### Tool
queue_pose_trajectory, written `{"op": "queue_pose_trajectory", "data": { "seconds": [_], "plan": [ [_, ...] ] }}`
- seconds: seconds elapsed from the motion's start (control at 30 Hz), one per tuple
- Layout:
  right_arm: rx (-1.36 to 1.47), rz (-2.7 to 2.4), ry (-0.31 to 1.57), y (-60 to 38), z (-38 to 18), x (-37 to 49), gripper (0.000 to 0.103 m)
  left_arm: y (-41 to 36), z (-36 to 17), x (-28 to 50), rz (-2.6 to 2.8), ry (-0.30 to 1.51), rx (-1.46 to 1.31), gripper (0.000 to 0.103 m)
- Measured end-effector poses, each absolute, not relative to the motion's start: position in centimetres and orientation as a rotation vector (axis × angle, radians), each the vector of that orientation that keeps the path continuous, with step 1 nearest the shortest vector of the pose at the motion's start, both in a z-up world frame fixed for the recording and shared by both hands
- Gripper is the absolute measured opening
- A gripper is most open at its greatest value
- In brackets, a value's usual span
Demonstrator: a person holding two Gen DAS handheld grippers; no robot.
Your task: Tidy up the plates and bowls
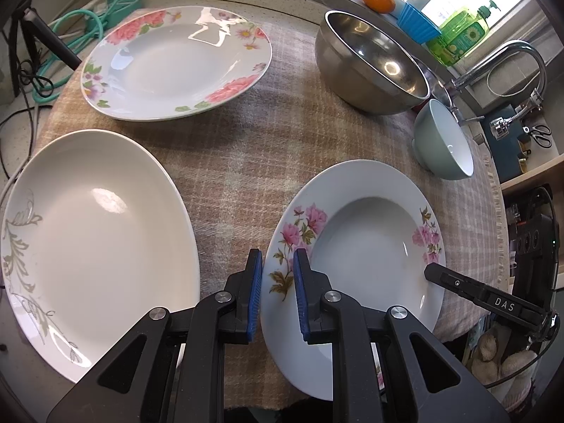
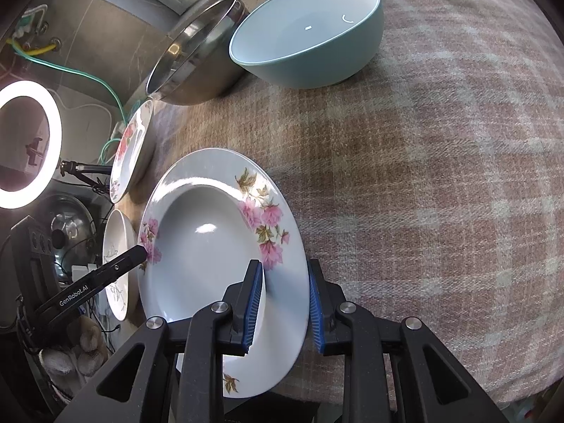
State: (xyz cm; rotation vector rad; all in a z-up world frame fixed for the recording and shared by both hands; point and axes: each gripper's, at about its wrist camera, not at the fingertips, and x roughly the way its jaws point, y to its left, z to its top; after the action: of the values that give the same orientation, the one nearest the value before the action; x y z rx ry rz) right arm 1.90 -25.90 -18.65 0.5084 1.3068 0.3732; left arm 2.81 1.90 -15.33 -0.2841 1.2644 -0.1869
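On the checked cloth [image 1: 246, 148], a plain white plate [image 1: 98, 239] is lying left, a steel bowl [image 1: 373, 67] and teal bowl [image 1: 444, 141] sitting far right. The left gripper [image 1: 277, 296] and right gripper [image 2: 286, 303] are both clamping opposite rims of the near flowered plate [image 1: 366, 246].

Colours: white deep plate with pink blossom sprays and olive leaves [image 1: 356, 246] on the rim. Second white plate with bigger pink peonies, purple flowers, green leaves [image 1: 176, 63]. Plain cream oval plate with grey-silver vine scroll [image 1: 95, 239] along one edge. Pale teal ceramic bowl [image 2: 310, 35], white inside. Bare steel mixing bowl [image 1: 370, 63]. Beige-pink-white plaid cloth [image 1: 246, 162] over the surface. Jaws black with blue ribbed pads.
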Motion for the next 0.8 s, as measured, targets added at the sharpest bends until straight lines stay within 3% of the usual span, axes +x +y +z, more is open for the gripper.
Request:
{"op": "queue_pose_trajectory", "data": {
  "seconds": [0.43, 0.63, 0.8],
  "plan": [
    [0.507, 0.371, 1.309, -25.8, -18.8, 2.0, 0.023, 1.8, -15.3, 2.7, -0.178, 1.257, -0.272, 0.016],
    [0.473, 0.309, 1.268, -27.0, -17.7, 1.8, 0.035, 2.4, -14.6, 2.6, -0.153, 1.233, -0.263, 0.016],
    [0.438, 0.272, 1.216, -28.2, -15.9, 1.4, 0.035, 3.0, -13.3, 2.3, -0.150, 1.190, -0.283, 0.016]
  ]
}}
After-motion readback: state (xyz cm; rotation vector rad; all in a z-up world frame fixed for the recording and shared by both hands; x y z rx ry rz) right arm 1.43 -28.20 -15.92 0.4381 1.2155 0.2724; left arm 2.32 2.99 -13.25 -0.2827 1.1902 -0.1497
